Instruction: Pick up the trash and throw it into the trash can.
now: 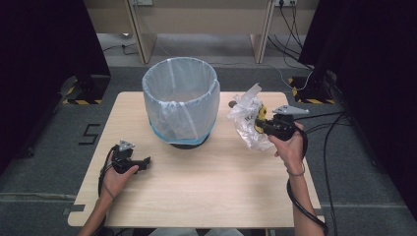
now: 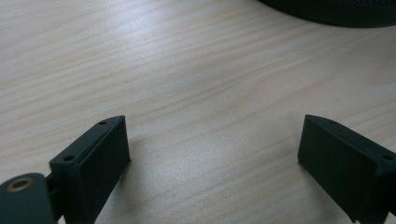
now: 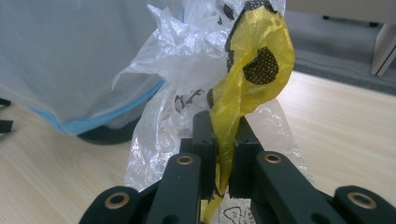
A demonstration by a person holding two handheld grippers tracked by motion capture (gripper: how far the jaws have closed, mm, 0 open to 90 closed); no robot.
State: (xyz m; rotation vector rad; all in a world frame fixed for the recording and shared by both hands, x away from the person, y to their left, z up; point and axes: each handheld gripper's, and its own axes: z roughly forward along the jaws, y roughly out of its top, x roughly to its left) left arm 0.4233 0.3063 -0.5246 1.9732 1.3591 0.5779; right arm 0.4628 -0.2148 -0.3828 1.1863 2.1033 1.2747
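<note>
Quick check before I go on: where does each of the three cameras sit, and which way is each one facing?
High view: above the near table edge, looking forward and down; both forearms, left gripper, right gripper.
Left gripper view: low over the table, past its open jaws at the bin's dark base.
Right gripper view: along jaws shut on the crumpled plastic wrapper, toward the lined bin.
Shared: high and right gripper views both show wrapper and bin.

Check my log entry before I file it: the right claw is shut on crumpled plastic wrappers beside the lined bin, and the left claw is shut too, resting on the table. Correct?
Not quite. The left claw is open: the left gripper view shows its jaws wide apart over bare table. The rest holds: the right claw is shut on the plastic wrappers beside the lined bin.
</note>
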